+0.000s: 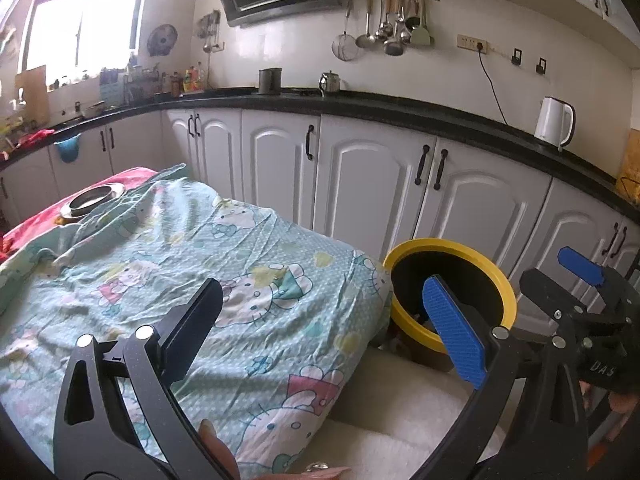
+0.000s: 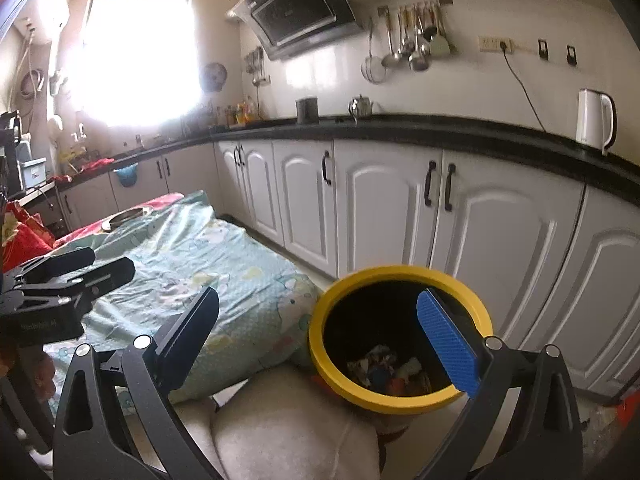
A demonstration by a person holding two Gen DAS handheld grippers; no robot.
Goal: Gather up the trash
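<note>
I see the sheet-covered table (image 1: 208, 264) filling nine o'clock, its top bare under my left gripper (image 1: 320, 320), whose jaws gape wide and hold nothing. The bin (image 2: 400, 276) sits at three o'clock off the table's corner, trash (image 2: 384, 368) inside. My right gripper (image 2: 320, 336) hangs wide and empty over its rim.

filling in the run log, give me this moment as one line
left hand-held gripper: open, empty | right hand-held gripper: open, empty | yellow-rimmed bin: trash inside | patterned sheet: no trash visible
</note>
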